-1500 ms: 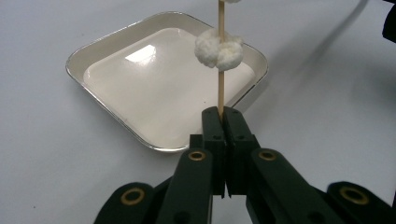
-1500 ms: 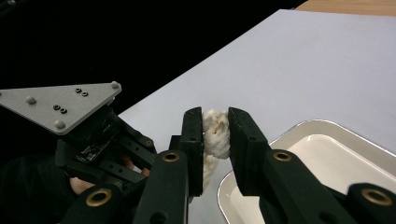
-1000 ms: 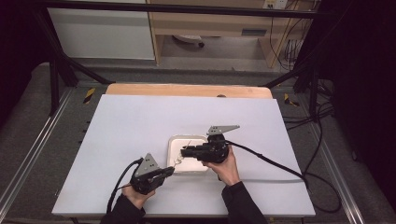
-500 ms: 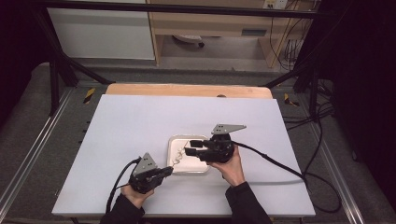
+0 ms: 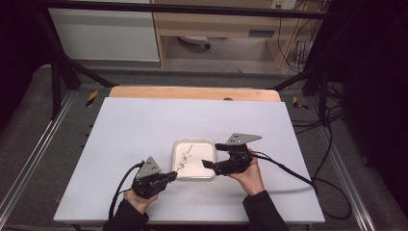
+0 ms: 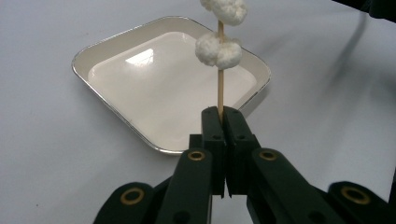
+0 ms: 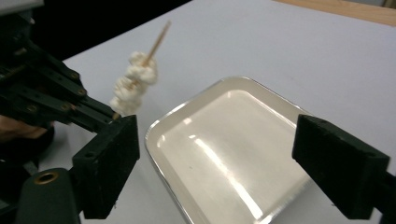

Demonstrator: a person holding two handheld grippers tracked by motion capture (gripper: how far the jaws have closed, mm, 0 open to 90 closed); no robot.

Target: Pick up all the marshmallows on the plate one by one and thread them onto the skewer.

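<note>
A thin wooden skewer [image 6: 219,91] threaded with white puffy pieces [image 6: 218,49] rises from my left gripper [image 6: 223,116], which is shut on its lower end. In the high view the left gripper [image 5: 174,175] sits at the tray's front-left corner, and the skewer [image 5: 185,155] slants over the white square tray [image 5: 198,166]. My right gripper [image 5: 211,155] is at the tray's right edge. Its jaws have just been opening and stand wide apart with nothing between them. The right gripper view looks past its pads [image 7: 109,168] at the skewer's white pieces [image 7: 133,86].
The tray [image 7: 233,140] is empty and glossy, with a metal rim. It rests on a pale sheet over the table [image 5: 144,130], whose wooden strip [image 5: 192,93] runs along the far edge. Cables trail from both grippers toward the near edge and the right.
The right gripper has let go near the skewer, opened its jaws wide and drawn back to the right, off the tray's middle. The left gripper has held still with the skewer.
</note>
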